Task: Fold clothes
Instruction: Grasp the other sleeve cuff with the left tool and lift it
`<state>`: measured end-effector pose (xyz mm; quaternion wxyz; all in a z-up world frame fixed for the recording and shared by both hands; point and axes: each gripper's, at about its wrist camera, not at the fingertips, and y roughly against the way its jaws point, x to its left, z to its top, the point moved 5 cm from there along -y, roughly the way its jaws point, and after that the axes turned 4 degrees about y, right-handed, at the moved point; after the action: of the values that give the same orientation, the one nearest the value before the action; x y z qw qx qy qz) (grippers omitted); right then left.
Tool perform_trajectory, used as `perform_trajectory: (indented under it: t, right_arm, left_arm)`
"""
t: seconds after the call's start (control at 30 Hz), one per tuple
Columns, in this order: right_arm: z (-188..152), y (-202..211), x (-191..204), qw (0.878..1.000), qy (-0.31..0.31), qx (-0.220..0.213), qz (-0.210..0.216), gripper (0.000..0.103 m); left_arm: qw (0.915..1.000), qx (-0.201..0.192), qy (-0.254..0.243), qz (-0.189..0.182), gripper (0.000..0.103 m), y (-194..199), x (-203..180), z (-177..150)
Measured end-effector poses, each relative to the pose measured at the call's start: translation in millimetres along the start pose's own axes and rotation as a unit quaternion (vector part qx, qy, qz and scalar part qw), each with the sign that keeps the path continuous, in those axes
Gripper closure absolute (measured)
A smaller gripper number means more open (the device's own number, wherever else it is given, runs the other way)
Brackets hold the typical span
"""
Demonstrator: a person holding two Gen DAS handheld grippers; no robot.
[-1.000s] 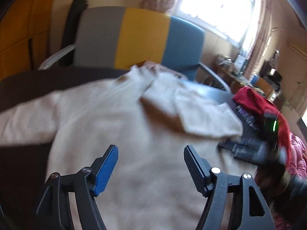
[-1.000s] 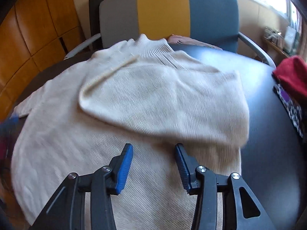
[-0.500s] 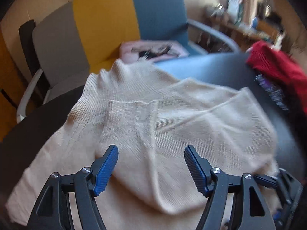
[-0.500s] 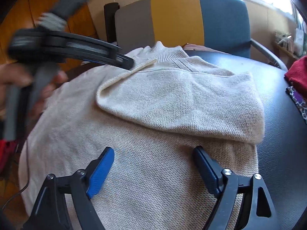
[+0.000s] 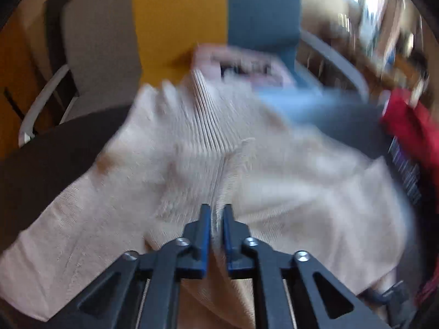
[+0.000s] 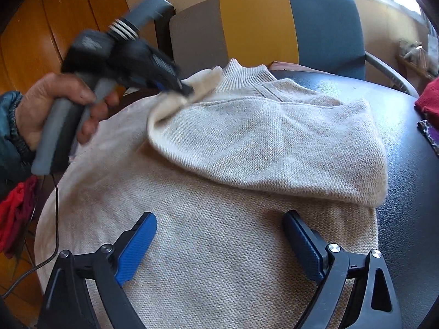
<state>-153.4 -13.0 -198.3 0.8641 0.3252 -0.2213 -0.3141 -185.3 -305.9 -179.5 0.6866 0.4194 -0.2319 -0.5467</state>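
Two grippers: the left gripper (image 5: 216,213) pinches what looks like the sweater's (image 6: 219,233) sleeve cuff (image 6: 203,86), while the right gripper (image 6: 219,244) hovers wide open.

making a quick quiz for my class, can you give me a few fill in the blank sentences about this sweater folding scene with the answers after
1. The left gripper is shut on a fold of the ____ sweater.
2. The right gripper hangs over the sweater's body with its jaws ____.
3. The chair back behind the table has a grey panel, a ____ panel in the middle and a blue one.
4. The garment at the table's right edge is ____.

Missing words: cream; open; yellow; red
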Motion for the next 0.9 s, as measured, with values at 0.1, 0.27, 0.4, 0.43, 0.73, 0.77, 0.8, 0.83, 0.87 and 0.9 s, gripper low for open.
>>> perform_trajectory:
  t: [0.1, 0.27, 0.4, 0.43, 0.73, 0.77, 0.8, 0.83, 0.87, 0.9]
  right_arm:
    - [0, -1, 1, 1.0, 0.005, 0.003, -0.006, 0.008]
    - [1, -3, 1, 1.0, 0.009, 0.006, -0.012, 0.008]
    - [1, -5, 0, 1.0, 0.012, 0.008, -0.014, 0.007]
    - [2, -5, 0, 1.0, 0.013, 0.009, -0.014, 0.007]
    - [0, -6, 4, 0.999, 0.024, 0.015, -0.022, 0.005]
    - [0, -6, 4, 0.999, 0.025, 0.015, -0.023, 0.004]
    - [0, -7, 3, 0.999, 0.026, 0.015, -0.023, 0.004]
    - [0, -7, 3, 0.999, 0.026, 0.015, -0.022, 0.004]
    - [0, -7, 3, 0.999, 0.026, 0.015, -0.021, 0.004]
    - [0, -7, 3, 0.999, 0.026, 0.015, -0.02, 0.003]
  left_arm:
    - [0.9952, -0.069, 0.06, -0.035, 0.098, 40, 33, 9]
    - [0.9836, -0.138, 0.107, -0.046, 0.101, 84, 91, -16]
    - [0.9791, -0.135, 0.144, -0.051, 0.103, 86, 128, -55]
    - [0.9775, -0.132, 0.155, -0.054, 0.103, 84, 136, -66]
    - [0.9392, -0.073, 0.311, -0.127, 0.064, 68, 193, -114]
    - [0.9367, -0.069, 0.315, -0.136, 0.064, 68, 194, -109]
    - [0.9341, -0.065, 0.319, -0.146, 0.063, 69, 194, -103]
    - [0.9312, -0.057, 0.323, -0.159, 0.061, 67, 193, -97]
    - [0.9278, -0.044, 0.326, -0.176, 0.059, 62, 186, -90]
    - [0.9239, -0.03, 0.328, -0.194, 0.054, 57, 180, -82]
